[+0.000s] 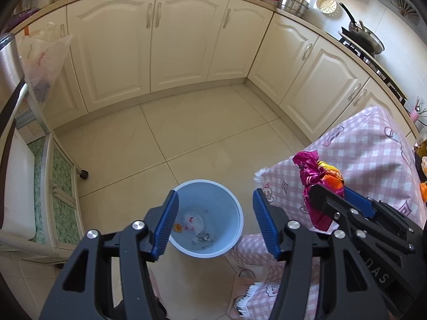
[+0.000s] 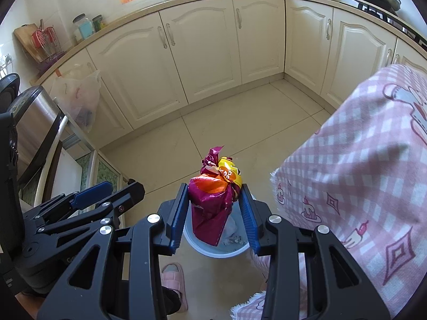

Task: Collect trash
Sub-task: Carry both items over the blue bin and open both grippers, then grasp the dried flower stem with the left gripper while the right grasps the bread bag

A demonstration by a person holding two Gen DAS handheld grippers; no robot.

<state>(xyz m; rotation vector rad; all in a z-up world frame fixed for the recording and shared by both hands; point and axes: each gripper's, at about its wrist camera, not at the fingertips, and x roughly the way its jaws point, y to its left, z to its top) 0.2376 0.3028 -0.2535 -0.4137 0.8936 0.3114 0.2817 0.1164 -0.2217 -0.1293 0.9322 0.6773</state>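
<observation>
A light blue bin (image 1: 241,221) stands on the floor tiles with a white crumpled bag (image 1: 193,220) and paper scraps (image 1: 204,237) in its bottom. My left gripper (image 1: 216,194) hangs over the bin, open, with nothing between its blue pads. To its right, my right gripper (image 1: 331,186) is shut on a crumpled magenta, orange and yellow snack wrapper (image 1: 311,170). In the right wrist view the wrapper (image 2: 213,208) is pinched between the pads of the right gripper (image 2: 214,186), above the bin (image 2: 213,252) and hiding most of it. The left gripper (image 2: 122,186) shows at the left.
A pink checked cloth (image 1: 373,154) covers a table at the right, close beside the bin. Cream cabinets (image 1: 181,40) line the back and right walls. A plastic bag (image 1: 42,61) hangs at the left above a wheeled cart (image 1: 61,186). A pink slipper (image 2: 173,280) is near the bin.
</observation>
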